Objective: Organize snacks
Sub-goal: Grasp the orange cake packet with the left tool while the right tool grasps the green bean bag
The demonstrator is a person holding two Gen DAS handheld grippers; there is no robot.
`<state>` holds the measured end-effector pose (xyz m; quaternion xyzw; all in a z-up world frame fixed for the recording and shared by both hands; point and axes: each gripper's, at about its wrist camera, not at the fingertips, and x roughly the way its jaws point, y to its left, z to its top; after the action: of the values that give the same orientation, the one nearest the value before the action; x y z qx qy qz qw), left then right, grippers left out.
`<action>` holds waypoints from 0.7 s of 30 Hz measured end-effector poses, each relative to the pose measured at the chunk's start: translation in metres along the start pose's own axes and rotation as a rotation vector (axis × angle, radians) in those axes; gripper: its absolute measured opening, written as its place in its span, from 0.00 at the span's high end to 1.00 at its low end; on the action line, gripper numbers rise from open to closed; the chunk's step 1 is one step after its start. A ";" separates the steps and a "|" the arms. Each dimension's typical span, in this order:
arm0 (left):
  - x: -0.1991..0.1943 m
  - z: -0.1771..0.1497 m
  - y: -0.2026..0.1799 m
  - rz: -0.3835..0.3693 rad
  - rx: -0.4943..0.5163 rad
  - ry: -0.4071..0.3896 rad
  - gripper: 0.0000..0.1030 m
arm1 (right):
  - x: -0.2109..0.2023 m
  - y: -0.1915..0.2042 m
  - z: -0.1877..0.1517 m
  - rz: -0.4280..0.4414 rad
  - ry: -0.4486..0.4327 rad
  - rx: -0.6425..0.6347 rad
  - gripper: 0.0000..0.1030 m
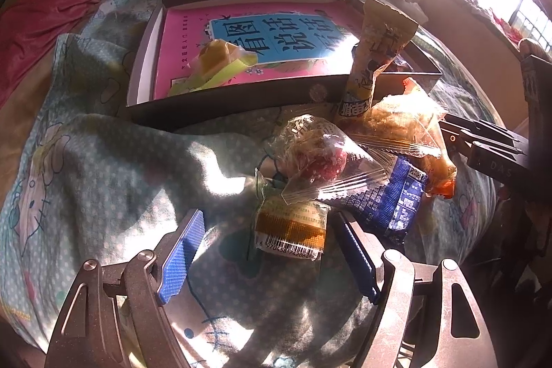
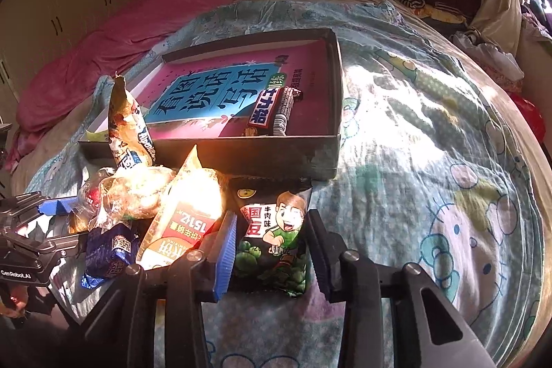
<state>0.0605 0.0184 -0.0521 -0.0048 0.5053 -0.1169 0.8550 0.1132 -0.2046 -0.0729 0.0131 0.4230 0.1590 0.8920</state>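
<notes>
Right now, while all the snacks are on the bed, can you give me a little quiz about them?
1. True or false: a pink book lies inside the dark box.
2. What sits between the pads of the right gripper? A) a chocolate bar B) the green pea packet C) a spoon
3. Which gripper has open jaws, gripping nothing?
Key: 1 true. 2 B. 3 the left gripper.
</notes>
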 end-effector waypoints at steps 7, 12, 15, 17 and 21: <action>0.003 -0.003 -0.004 0.012 0.022 0.014 0.48 | -0.006 -0.003 -0.002 0.025 -0.015 0.036 0.64; 0.001 -0.002 0.001 0.003 0.009 0.009 0.59 | -0.012 -0.006 -0.004 0.041 -0.024 0.065 0.65; -0.004 -0.001 0.004 -0.016 -0.009 -0.001 0.61 | -0.015 -0.008 -0.005 0.042 -0.032 0.079 0.65; -0.011 -0.001 0.006 -0.039 -0.024 -0.021 0.61 | -0.019 -0.009 -0.006 0.039 -0.040 0.083 0.65; -0.029 0.002 0.009 -0.049 -0.047 -0.082 0.61 | -0.024 -0.009 -0.005 0.040 -0.056 0.088 0.65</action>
<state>0.0504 0.0331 -0.0277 -0.0417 0.4723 -0.1255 0.8714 0.0976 -0.2207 -0.0589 0.0650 0.4041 0.1576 0.8987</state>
